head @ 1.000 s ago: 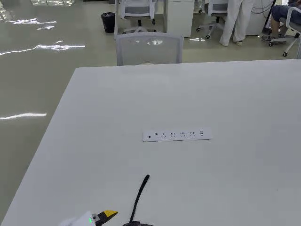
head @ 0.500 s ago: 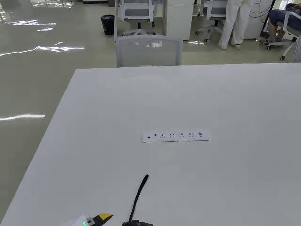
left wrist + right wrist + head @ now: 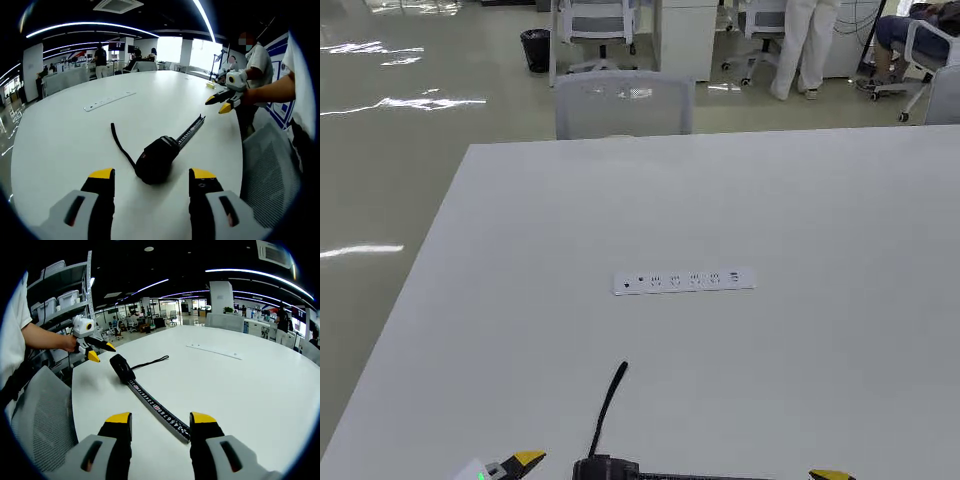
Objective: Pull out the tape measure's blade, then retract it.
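At head view btm edge, tape measure cut off

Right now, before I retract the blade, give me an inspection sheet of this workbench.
Surface: white table, flat and smooth.
Job's things: black tape measure lying on the table, blade pulled out, strap lying loose beside it.
Clutter: white power strip mid-table.
Grippers: left gripper open, facing the tape measure; right gripper open, the blade's end between its jaws.
Cables: nothing seen.
Surroundings: mesh chair at the far edge; standing person beyond.
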`<state>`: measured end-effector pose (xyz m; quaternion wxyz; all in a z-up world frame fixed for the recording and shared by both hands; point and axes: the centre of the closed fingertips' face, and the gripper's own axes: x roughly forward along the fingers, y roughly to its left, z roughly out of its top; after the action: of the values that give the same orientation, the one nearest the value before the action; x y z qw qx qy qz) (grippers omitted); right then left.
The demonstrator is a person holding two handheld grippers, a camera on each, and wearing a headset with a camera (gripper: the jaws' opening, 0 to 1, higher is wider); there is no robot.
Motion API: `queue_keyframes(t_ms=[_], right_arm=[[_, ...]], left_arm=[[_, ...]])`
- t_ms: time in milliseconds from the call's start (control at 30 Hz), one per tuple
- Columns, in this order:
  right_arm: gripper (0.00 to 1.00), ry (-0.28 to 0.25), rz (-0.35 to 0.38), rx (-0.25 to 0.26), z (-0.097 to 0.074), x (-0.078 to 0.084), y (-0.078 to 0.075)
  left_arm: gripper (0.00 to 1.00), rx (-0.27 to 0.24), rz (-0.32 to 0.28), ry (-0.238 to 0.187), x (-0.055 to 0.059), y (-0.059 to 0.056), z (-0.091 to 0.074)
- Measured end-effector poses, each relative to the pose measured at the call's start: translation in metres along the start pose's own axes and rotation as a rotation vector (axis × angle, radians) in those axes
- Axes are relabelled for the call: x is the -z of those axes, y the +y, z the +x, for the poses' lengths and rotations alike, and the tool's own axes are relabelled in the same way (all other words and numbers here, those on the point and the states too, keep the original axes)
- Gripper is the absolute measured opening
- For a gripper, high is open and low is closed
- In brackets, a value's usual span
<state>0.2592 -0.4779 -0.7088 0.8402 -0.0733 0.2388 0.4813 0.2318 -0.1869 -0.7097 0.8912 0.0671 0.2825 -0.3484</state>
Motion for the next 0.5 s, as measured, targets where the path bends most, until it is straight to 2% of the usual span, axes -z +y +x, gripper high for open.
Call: queue_keyframes(t_ms=[500], right_arm=[[0.46,-0.013,0.001,0.027,-0.012,0.001,0.01]], left_arm=[[0.58,-0.031,-0.033,-0.021,0.006,-0.008,-0.017]])
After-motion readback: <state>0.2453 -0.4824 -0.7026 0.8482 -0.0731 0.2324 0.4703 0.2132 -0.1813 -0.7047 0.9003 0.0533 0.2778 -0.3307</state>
